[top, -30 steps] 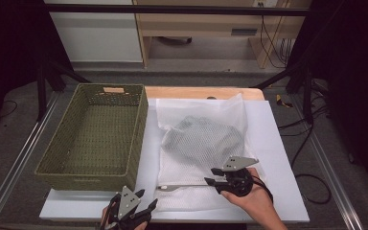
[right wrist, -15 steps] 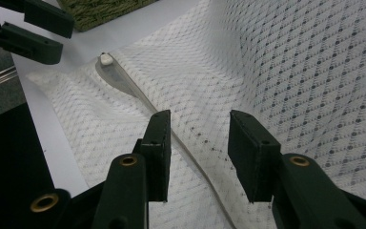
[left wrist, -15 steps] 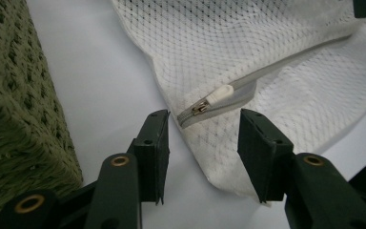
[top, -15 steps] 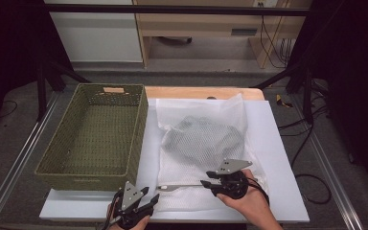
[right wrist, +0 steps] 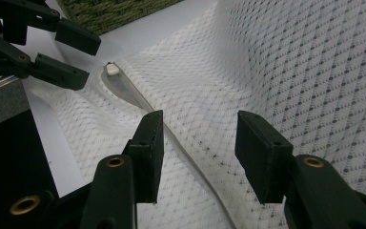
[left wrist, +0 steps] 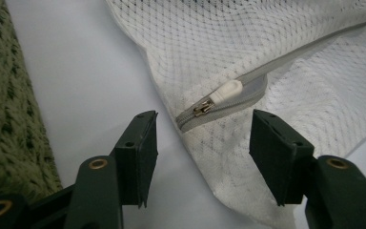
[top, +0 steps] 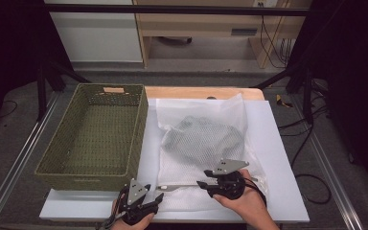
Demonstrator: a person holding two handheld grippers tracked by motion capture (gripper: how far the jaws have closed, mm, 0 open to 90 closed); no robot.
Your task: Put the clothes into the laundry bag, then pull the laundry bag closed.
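Note:
A white mesh laundry bag with a grey garment inside lies on the white board. Its grey zipper runs along the near edge and ends at a white pull. My left gripper sits just short of that end; its jaws have just been opening, and nothing is between them. My right gripper hovers over the zipper line with its jaws also just opened. The zipper and mesh pass under the gap, unpressed. The right gripper view also shows the pull beside the left gripper.
A green woven basket, empty inside, stands on the left, its right wall close to the bag. Bare white board lies right of the bag and along the near edge. Dark floor, metal rails and cables surround the table.
My left gripper has shifted a little to the right, closer to the zipper's end. Both grippers' jaws stand wider than half a second ago. The right hand has stayed in place.

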